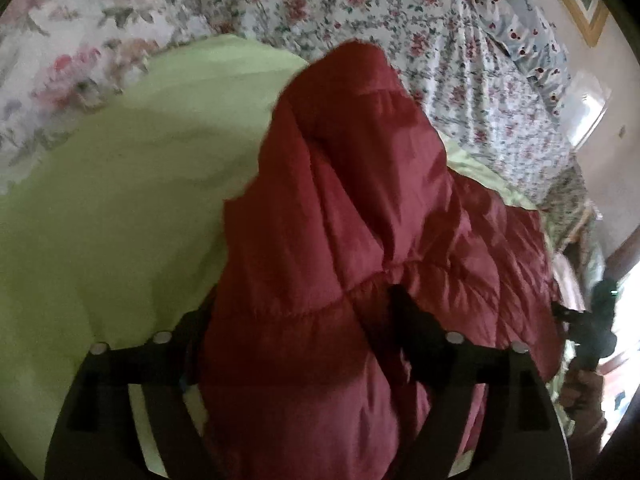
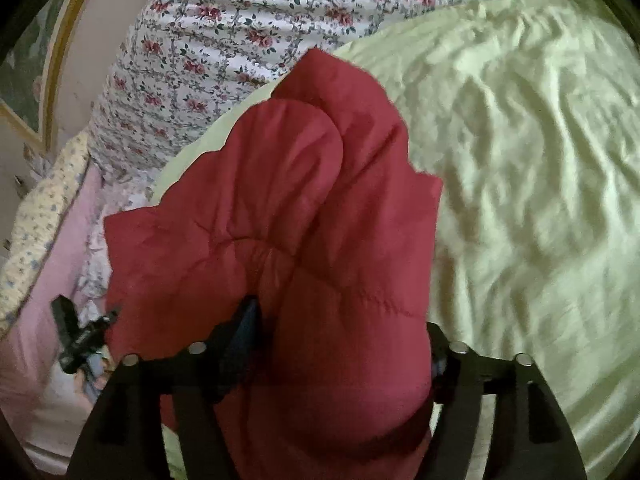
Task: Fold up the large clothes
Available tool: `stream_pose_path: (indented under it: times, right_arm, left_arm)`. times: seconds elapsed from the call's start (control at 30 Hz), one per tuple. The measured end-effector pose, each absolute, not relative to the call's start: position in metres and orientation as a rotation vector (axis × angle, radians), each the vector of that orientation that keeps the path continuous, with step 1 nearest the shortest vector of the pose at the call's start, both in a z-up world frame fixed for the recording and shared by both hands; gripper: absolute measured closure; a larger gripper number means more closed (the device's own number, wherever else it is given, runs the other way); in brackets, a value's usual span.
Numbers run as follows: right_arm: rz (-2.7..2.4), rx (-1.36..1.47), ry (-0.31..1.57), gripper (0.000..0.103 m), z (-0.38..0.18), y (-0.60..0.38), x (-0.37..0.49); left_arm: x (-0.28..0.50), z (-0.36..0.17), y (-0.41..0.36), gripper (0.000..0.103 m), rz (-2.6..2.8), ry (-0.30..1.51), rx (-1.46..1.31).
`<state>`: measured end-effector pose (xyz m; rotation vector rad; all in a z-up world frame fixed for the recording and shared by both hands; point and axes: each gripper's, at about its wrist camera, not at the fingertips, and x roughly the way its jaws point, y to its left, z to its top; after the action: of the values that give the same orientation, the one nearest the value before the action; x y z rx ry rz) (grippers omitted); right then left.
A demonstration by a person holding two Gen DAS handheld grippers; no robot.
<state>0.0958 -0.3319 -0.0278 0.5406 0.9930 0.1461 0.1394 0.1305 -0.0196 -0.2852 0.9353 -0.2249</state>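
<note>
Red puffy jacket (image 1: 340,220) bulges btwn both sets of jaws, on the green sheet (image 1: 120,200). Left gripper (image 1: 304,316) & right gripper (image 2: 344,324) spread wide — released, not pinching. Soft, light, slick, springy — prob best grabbed at a stitched seam.

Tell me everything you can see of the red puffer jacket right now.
The red puffer jacket is quilted and shiny, nylon by its look, with stitched seams and a gathered band. It lies bunched in a heap on the light green sheet, one rounded fold rising toward the floral bedding. Padded folds bulge between the fingers of the left gripper and the right gripper; both sets of jaws stand wide.
</note>
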Motion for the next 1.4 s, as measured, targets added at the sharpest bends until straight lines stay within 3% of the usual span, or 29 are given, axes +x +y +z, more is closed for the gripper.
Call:
stream_pose_path:
  times: [0.2, 0.57, 0.63, 0.67, 0.7, 0.8, 0.87, 1.17, 1.4]
  right_arm:
    - [0.051, 0.502, 0.924, 0.007, -0.008, -0.345, 0.098]
    - [0.068, 0.460, 0.884, 0.005, 0.002, -0.336, 0.142]
    - [0.073, 0.422, 0.890, 0.006, 0.003, -0.329, 0.148]
    - [0.071, 0.390, 0.896, 0.014, 0.003, -0.324, 0.150]
    - [0.068, 0.358, 0.905, 0.034, 0.003, -0.319, 0.153]
    - [0.043, 0.318, 0.916, 0.076, 0.001, -0.313, 0.153]
    - [0.033, 0.336, 0.871, 0.084, 0.007, -0.317, 0.147]
    - [-0.029, 0.374, 0.782, 0.091, 0.022, -0.325, 0.159]
    - [-0.088, 0.406, 0.847, 0.092, -0.011, -0.339, 0.182]
  left_arm:
    - [0.148, -0.002, 0.132, 0.018, -0.186, 0.893, -0.268]
    - [0.203, 0.000, 0.109, 0.016, -0.206, 0.932, -0.203]
    - [0.207, -0.001, 0.109, 0.037, -0.212, 0.925, -0.191]
    - [0.209, -0.002, 0.107, 0.063, -0.218, 0.932, -0.181]
    - [0.210, -0.002, 0.105, 0.078, -0.220, 0.941, -0.170]
    - [0.204, 0.003, 0.099, 0.086, -0.219, 0.913, -0.129]
    - [0.202, 0.008, 0.096, 0.087, -0.220, 0.892, -0.114]
    - [0.237, 0.018, 0.091, 0.089, -0.197, 0.875, -0.172]
    - [0.260, -0.013, 0.091, 0.089, -0.172, 0.951, -0.190]
